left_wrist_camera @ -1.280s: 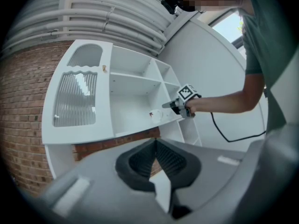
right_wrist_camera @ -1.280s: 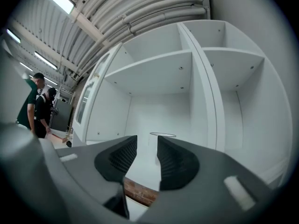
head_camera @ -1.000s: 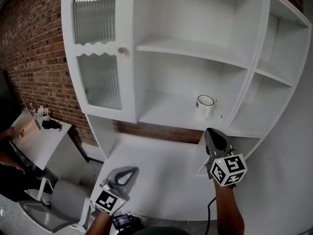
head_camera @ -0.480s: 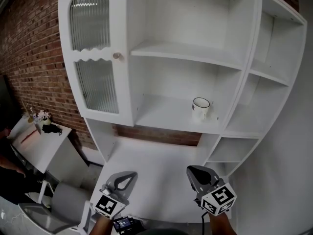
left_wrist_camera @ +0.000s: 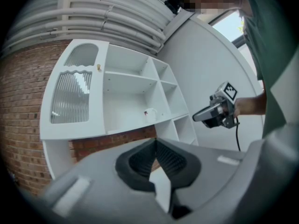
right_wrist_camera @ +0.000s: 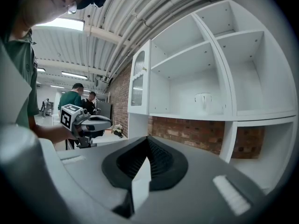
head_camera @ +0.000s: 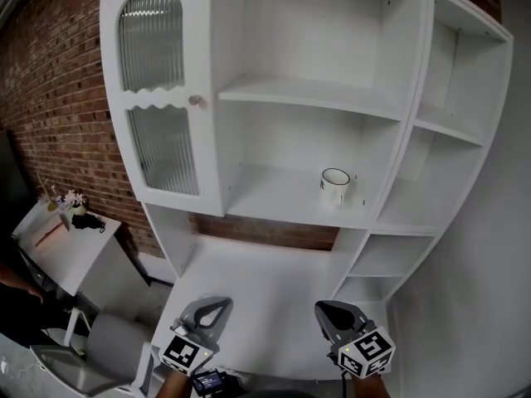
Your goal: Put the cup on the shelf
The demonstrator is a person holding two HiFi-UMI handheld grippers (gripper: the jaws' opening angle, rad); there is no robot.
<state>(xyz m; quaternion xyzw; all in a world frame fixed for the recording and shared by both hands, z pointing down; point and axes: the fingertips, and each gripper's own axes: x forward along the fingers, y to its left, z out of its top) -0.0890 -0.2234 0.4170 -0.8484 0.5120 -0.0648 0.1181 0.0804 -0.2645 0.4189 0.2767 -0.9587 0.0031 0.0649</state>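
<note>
A white cup [head_camera: 334, 186] with a dark rim stands upright on the middle shelf [head_camera: 265, 197] of the white cabinet; it also shows small in the left gripper view [left_wrist_camera: 149, 113] and as the cup [right_wrist_camera: 203, 100] in the right gripper view. My right gripper [head_camera: 325, 307] hangs low over the white counter [head_camera: 265, 276], well below and in front of the cup, shut and empty. My left gripper [head_camera: 217, 303] sits level beside it at the lower left, jaws closed together with nothing in them. Each gripper sees the other: right gripper [left_wrist_camera: 195, 118], left gripper [right_wrist_camera: 108, 122].
The cabinet has a shut ribbed-glass door [head_camera: 158, 139] at left and open side compartments [head_camera: 440, 172] at right. A brick wall [head_camera: 58, 98] runs behind. A small white table [head_camera: 62, 243] with flowers stands at the far left. Two people [right_wrist_camera: 74, 98] stand far off.
My right gripper has dropped from just below the cup's shelf down and back toward me, staying shut and empty. The left gripper has barely moved. The cup has stayed put.
</note>
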